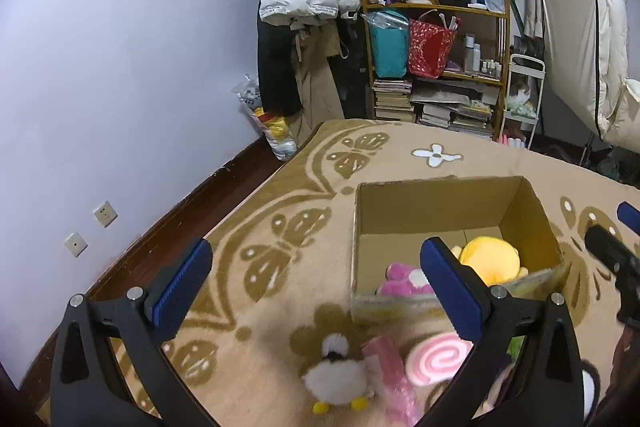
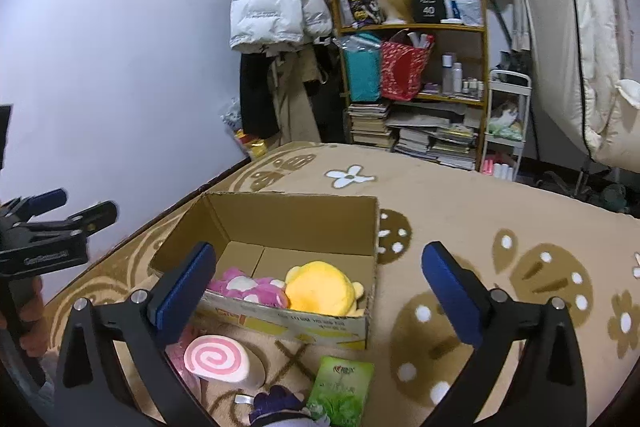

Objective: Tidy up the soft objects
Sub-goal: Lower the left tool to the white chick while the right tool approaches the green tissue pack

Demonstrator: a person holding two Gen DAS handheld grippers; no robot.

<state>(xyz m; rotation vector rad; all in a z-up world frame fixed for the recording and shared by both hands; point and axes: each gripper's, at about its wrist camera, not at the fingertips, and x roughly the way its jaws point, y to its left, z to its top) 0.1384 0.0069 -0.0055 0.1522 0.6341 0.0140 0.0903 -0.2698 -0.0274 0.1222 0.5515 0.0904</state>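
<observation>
Behind the near wall of the cardboard box [image 2: 320, 323], a pink plush [image 2: 248, 289] and yellow plush [image 2: 322, 289] lie partly hidden. Outside it on the bed [image 2: 480, 211]: swirl cushion [image 2: 216, 357], blurred white chick [image 1: 338, 377], green packet [image 2: 342, 387]. Left hand-held gripper [image 1: 320, 283] and right hand-held gripper [image 2: 318, 285] both spread, empty.

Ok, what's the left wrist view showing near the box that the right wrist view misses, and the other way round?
Only the left wrist view shows the white fluffy chick toy on the blanket. Only the right wrist view shows the green packet and a dark purple plush at the bottom edge. Both show the cardboard box holding the pink plush and yellow plush, the pink swirl cushion before it, and both grippers open: left, right.
</observation>
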